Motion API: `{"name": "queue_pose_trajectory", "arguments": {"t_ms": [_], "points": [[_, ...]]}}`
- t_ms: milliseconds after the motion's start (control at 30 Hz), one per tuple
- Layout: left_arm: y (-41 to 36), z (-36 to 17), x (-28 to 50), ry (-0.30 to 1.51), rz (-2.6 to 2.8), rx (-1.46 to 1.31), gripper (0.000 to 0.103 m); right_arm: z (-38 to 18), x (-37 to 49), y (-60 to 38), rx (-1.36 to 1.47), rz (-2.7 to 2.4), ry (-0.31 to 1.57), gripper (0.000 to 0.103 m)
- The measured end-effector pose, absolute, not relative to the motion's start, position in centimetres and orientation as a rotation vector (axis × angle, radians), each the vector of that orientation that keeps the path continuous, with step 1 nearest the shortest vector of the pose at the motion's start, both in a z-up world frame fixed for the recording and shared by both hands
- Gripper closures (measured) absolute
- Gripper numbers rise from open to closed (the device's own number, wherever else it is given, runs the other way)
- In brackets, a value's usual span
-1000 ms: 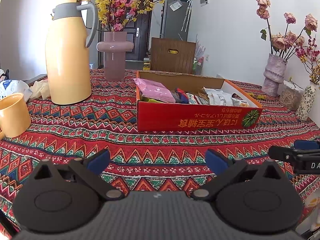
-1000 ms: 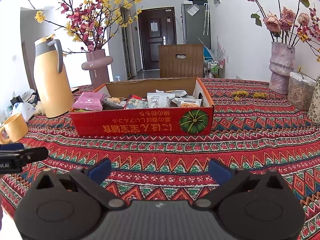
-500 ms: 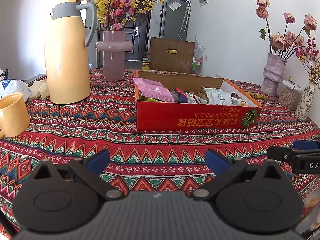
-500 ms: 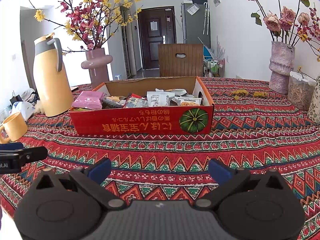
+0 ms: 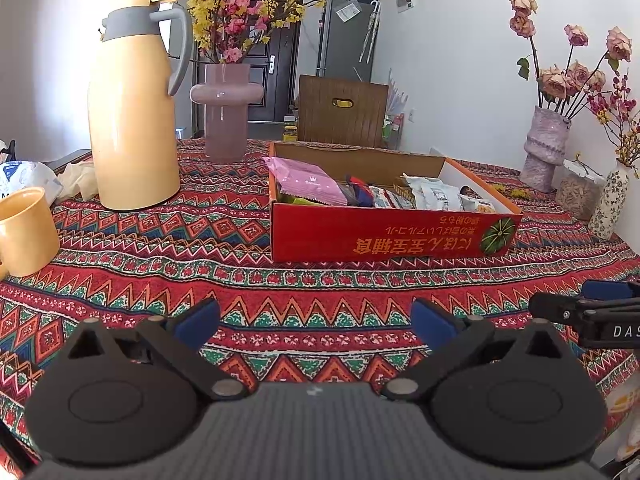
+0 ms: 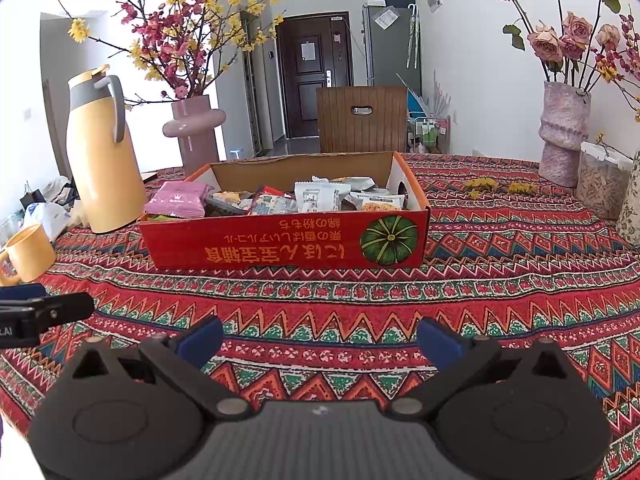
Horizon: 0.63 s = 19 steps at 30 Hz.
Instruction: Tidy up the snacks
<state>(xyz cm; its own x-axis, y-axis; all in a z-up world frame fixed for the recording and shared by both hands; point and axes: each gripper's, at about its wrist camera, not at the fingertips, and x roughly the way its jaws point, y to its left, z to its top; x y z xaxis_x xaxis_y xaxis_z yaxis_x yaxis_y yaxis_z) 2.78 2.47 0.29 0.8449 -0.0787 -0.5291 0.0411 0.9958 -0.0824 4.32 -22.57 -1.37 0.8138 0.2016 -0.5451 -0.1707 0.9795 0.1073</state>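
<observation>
Snacks (image 6: 316, 198) sit loose inside the red cardboard box (image 6: 288, 246), which rests on the patterned tablecloth (image 6: 500, 288) about mid-table. Pink packet (image 6: 178, 200) lies at the box's left end, tilted up on the pile; white packets (image 5: 436, 196) toward its right end (box print reads upside down from both cameras). Yellow thermos jug (image 5: 134, 120) stands upright left of the box, apart from it. Yellow mug (image 5: 24, 232) sits further left of the box, nearer the cameras. Pink vase (image 6: 198, 130) with flowering branches stands behind the box's left corner. Grey-pink vase (image 6: 564, 134) of roses is well right of the box, with a clear container (image 6: 600, 184) just beside it.

Left gripper (image 5: 316, 320) is on the near side of the box, well short of it, over bare cloth: jaws spread wide, holding nothing. Right gripper (image 6: 320, 338) same: near side of the box, jaws wide apart, empty. The 2 grippers are side by side.
</observation>
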Motion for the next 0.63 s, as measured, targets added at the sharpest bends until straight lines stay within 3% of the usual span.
{"name": "queue_pose_trajectory", "arguments": {"t_ms": [633], "points": [[2.59, 0.22, 2.65, 0.541, -0.09, -0.077, 0.0, -1.98, 4.88, -22.54, 0.066, 0.198, 0.602, 0.0]]}}
